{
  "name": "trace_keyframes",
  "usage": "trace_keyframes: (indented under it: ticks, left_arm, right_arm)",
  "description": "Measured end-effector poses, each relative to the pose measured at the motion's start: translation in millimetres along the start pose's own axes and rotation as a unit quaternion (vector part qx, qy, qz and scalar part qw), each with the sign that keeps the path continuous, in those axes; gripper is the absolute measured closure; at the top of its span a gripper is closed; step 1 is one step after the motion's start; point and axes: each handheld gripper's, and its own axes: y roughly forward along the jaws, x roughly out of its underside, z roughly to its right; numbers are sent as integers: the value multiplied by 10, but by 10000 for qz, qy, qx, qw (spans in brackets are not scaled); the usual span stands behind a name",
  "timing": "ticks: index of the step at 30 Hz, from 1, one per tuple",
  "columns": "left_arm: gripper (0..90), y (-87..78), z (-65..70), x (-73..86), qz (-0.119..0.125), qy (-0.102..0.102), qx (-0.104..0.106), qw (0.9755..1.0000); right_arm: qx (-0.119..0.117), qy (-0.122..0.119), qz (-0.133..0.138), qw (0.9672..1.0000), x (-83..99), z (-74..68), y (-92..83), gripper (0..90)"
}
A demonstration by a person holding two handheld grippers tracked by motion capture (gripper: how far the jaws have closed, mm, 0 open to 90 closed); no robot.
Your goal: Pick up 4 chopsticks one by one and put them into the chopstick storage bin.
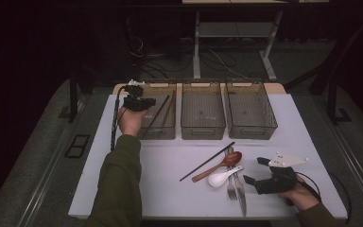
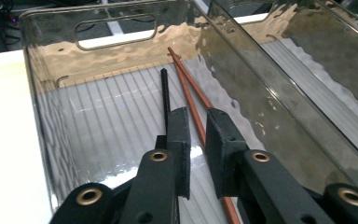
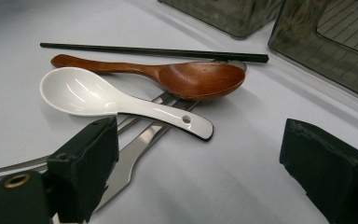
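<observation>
white table point(image 1: 170, 189); left gripper view reveals brown chopstick point(image 2: 193, 88) inside bin point(image 2: 51, 116).

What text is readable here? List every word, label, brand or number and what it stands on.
None. No writing shows on the three bins, the white spoon, the wooden spoon, the chopsticks, the fork and knife, or either gripper.
</observation>
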Motion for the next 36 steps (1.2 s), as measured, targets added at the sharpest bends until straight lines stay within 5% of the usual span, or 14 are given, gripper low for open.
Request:
trace_keyframes:
  ticks: [7,13,27,36]
  left_arm:
    - [682,-44,61,-7,-20,206,167,9996]
    - [570,-161,127,-30,31,378,511,9980]
    - [363,-460,465,-2,143,1024,1032,9893]
    - [289,-573,695,126,221,1200,1291,9841]
  right_arm:
    - [4,20,4,10000,1,-1,-3,115]
    - [4,2,2,10000,0,-1,-1,115]
    - [5,-7,-21,10000,-1,-7,2,115]
    - [14,-1,-34,10000,1,-4,4,115]
